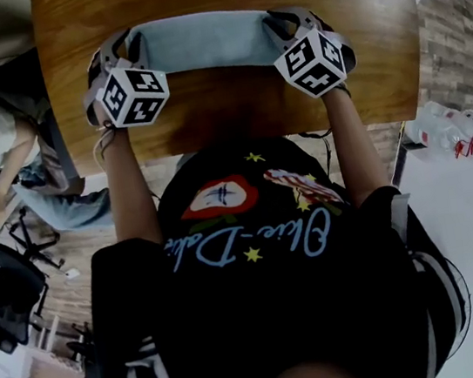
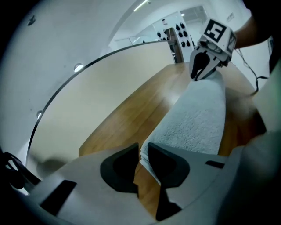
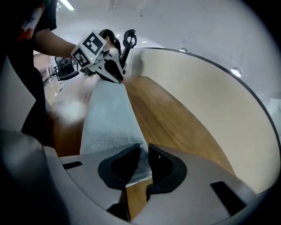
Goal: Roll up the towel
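Looking down in the head view, a person in a black printed shirt (image 1: 255, 251) stands at a wooden table (image 1: 234, 113), both arms stretched forward. The pale blue-grey towel (image 1: 202, 43) is folded into a long narrow band that runs crosswise over the far half of the table top, from one gripper to the other.

The left gripper (image 1: 128, 43) takes the band's left end. Its marker cube (image 1: 132, 94) faces the camera. In the left gripper view the two dark pads (image 2: 118, 167) stand close together and are clamped on the towel's edge, where several folded layers show between them. From there the terry surface runs away toward the other gripper at its far end.

The right gripper (image 1: 282, 23) takes the right end, with its cube (image 1: 314, 60) turned toward the camera. In the right gripper view its jaws are closed on a corner of the towel, the cloth pinched in the narrow gap between the pads (image 3: 164, 165). Bare wood shows below the corner.

Both grippers point steeply downward at the table.

Surroundings: a second person (image 1: 1, 148) is at the left edge beside a black office chair (image 1: 10, 292). Plastic bottles (image 1: 452, 129) lie on a white surface (image 1: 471, 228) at the right.
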`<state>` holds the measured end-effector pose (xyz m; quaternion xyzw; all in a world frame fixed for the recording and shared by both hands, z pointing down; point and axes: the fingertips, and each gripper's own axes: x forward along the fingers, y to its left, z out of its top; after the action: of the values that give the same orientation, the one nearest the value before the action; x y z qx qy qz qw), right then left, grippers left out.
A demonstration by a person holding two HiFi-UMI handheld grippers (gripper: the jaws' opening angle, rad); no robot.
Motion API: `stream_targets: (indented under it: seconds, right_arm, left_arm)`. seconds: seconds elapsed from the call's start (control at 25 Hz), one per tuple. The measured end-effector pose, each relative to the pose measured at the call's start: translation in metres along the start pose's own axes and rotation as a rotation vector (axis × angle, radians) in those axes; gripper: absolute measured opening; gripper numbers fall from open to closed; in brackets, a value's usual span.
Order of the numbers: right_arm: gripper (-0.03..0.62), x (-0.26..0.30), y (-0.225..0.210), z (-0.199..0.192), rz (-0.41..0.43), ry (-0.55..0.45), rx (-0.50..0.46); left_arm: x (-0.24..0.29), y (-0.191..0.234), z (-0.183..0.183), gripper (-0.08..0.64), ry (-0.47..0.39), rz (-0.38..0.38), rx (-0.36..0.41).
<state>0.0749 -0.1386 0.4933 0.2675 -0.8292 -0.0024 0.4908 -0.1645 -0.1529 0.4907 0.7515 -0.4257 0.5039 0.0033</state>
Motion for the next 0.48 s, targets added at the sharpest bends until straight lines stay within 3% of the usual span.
stream_targets:
  seconds: [0.12,0.24,0.32,0.48]
  right_arm:
    - [0.055,0.002,0.000,-0.004,-0.006,-0.007,0.023]
    - [0.055,0.001,-0.001,-0.003,-0.003,-0.033,0.069]
    - [0.057,-0.004,-0.006,0.000,-0.016,-0.069,0.119]
    - [0.063,-0.038,-0.029,0.009,-0.091,-0.230,0.302]
  left_arm:
    - [0.003,-0.007,0.002,0.038,-0.005,0.008,0.017]
    - [0.001,-0.005,0.001,0.038,-0.028,0.018,-0.022]
    - [-0.006,0.005,0.002,0.038,-0.064,0.037,-0.080]
    - [-0.041,0.035,0.015,0.038,-0.184,0.104,-0.279]
